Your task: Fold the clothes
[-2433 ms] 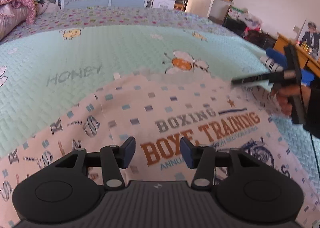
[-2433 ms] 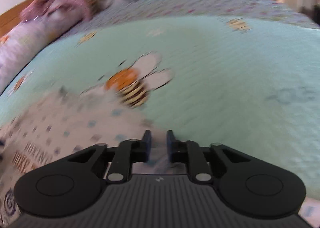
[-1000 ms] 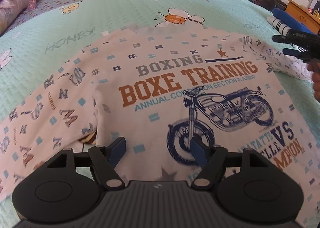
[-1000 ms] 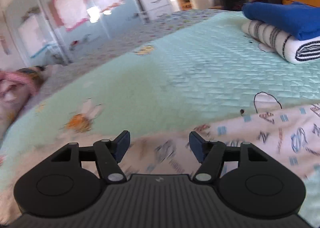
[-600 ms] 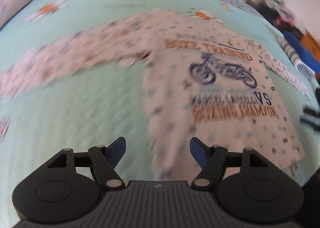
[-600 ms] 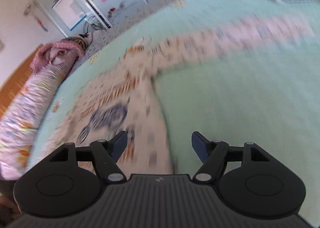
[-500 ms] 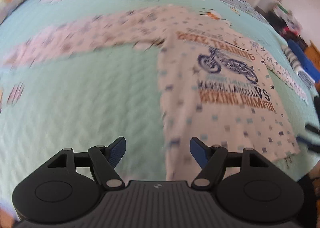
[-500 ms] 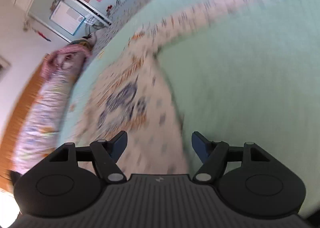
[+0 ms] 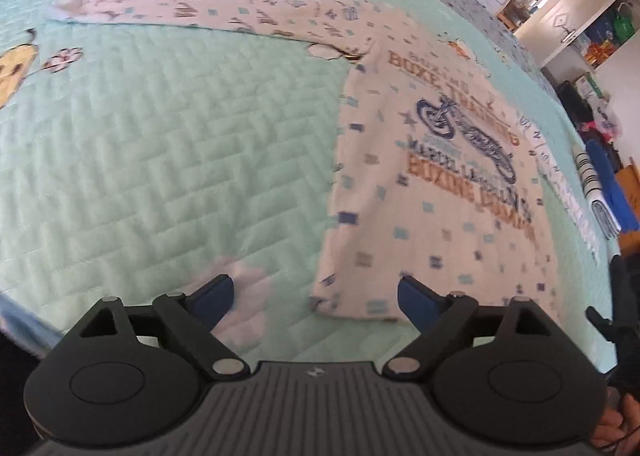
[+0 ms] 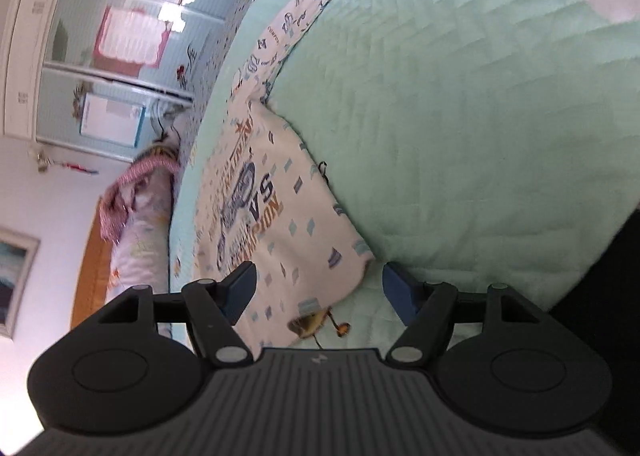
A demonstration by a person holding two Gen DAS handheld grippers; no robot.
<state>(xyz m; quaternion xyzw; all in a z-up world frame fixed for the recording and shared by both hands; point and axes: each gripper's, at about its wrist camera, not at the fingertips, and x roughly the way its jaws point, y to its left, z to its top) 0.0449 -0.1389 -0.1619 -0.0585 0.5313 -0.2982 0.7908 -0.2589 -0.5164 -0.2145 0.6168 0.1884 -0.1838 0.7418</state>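
A cream long-sleeved shirt (image 9: 432, 184) with a blue motorbike print and orange lettering lies flat on the mint quilted bedspread (image 9: 160, 160), sleeves spread out. My left gripper (image 9: 314, 298) hovers over the shirt's near hem corner; its jaws are opening and nothing is between its pads. In the right wrist view the shirt (image 10: 276, 224) shows its other hem corner, and my right gripper (image 10: 318, 288) stands open just above that corner, not touching the cloth. The right gripper's black frame also shows in the left wrist view at the far right edge (image 9: 616, 316).
A rolled striped towel and a folded blue cloth (image 9: 600, 184) lie at the bed's right side. A pink patterned bolster (image 10: 136, 216) and wooden headboard (image 10: 90, 276) run along the far side. Wardrobe doors (image 10: 128, 36) stand beyond the bed. The bed's near edge is just under both grippers.
Both grippers swung from the shirt's collar and sleeve area round to its hem end, rolling as they went. The left jaws stand wider than before. The shirt lies still.
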